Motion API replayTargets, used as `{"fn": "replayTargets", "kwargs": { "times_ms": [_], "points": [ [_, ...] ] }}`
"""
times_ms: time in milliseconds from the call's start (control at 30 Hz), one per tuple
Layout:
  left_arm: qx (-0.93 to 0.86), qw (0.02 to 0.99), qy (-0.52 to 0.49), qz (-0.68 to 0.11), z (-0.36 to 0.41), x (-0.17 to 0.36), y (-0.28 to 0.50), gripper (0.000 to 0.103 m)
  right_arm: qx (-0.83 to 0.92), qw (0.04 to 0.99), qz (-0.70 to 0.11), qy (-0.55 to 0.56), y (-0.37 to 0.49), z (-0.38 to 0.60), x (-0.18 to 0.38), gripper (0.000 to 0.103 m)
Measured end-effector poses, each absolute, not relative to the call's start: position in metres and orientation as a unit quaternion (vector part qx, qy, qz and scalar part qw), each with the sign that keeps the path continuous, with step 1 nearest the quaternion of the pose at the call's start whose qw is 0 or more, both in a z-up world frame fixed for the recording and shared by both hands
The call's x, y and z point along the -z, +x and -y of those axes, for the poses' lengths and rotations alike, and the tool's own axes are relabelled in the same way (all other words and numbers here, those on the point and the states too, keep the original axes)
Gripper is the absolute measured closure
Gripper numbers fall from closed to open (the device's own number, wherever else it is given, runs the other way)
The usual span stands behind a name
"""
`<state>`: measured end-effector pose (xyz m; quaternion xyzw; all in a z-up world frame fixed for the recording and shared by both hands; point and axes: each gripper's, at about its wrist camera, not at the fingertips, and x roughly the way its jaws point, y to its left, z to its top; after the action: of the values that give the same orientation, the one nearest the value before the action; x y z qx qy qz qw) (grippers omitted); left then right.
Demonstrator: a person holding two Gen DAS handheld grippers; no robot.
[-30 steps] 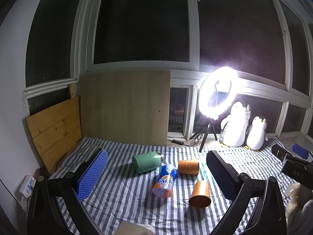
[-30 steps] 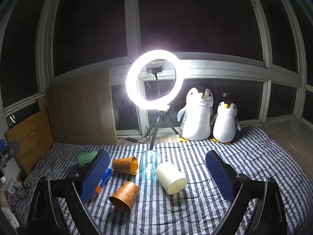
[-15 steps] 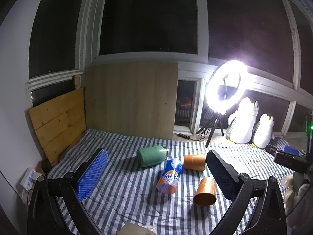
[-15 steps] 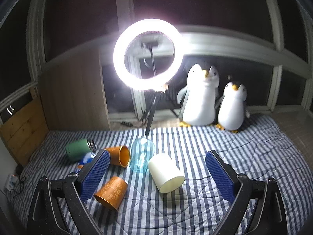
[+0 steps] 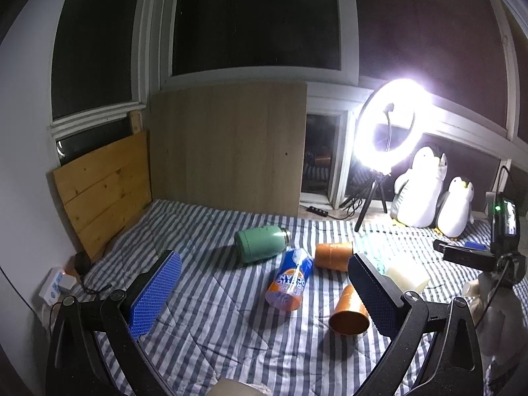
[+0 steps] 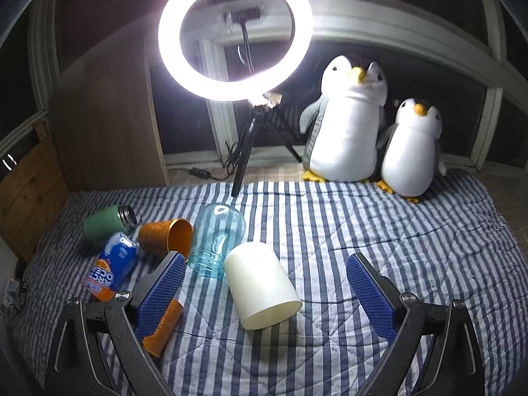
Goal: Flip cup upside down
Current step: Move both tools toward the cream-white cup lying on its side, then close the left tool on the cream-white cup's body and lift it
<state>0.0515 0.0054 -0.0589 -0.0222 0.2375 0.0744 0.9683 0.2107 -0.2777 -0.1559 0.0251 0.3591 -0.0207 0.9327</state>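
A cream cup [image 6: 262,285] lies on its side on the striped blanket [image 6: 363,231], mouth toward me, between my right gripper's fingers. My right gripper [image 6: 264,292] is open and empty just above it. A clear blue glass jar [image 6: 217,239] lies behind the cup. Two orange cups lie on their sides, one [image 6: 166,236] behind the left finger, one [image 6: 163,326] partly hidden under it. My left gripper [image 5: 264,288] is open and empty above the blanket; an orange cup [image 5: 348,313] lies by its right finger, another [image 5: 333,254] farther back, and the cream cup [image 5: 406,275] peeks out behind that finger.
A green flask [image 5: 262,242] and an orange-blue bottle [image 5: 290,279] lie left of the cups. A ring light [image 6: 236,29] on a tripod and two plush penguins [image 6: 348,125] stand at the back. Wooden boards [image 5: 227,145] lean on the left wall. The right gripper's body [image 5: 475,254] shows at right.
My right gripper has moved forward and down toward the cream cup, which now sits between its fingers. My left gripper has shifted slightly, bringing more of the right side into view.
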Motion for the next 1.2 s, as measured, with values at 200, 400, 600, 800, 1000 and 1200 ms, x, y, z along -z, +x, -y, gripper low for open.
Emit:
{"fn": "replayTargets", "kwargs": {
  "times_ms": [200,400,600,800,1000,1200],
  "points": [
    [-0.023,0.953,-0.021,-0.301,0.026,0.084,0.092,0.001,0.005,0.914,-0.402,0.055,0.236,0.302,0.173,0.007],
    [0.020,0.931,-0.012,-0.365,0.081,0.126,0.146,0.001,0.011,0.901,-0.429,0.062,0.257,0.329,0.187,0.016],
    [0.035,0.913,-0.013,-0.406,0.130,0.155,0.205,0.001,0.016,0.899,-0.432,0.070,0.259,0.356,0.189,0.017],
    [0.068,0.888,-0.017,-0.455,0.178,0.179,0.269,0.002,0.027,0.900,-0.428,0.075,0.248,0.379,0.184,0.017],
    [0.099,0.856,-0.010,-0.508,0.231,0.197,0.330,0.016,0.044,0.902,-0.420,0.084,0.227,0.409,0.178,0.017],
    [0.105,0.823,0.011,-0.558,0.268,0.227,0.382,0.034,0.063,0.903,-0.414,0.095,0.205,0.437,0.177,0.017]
  ]
}}
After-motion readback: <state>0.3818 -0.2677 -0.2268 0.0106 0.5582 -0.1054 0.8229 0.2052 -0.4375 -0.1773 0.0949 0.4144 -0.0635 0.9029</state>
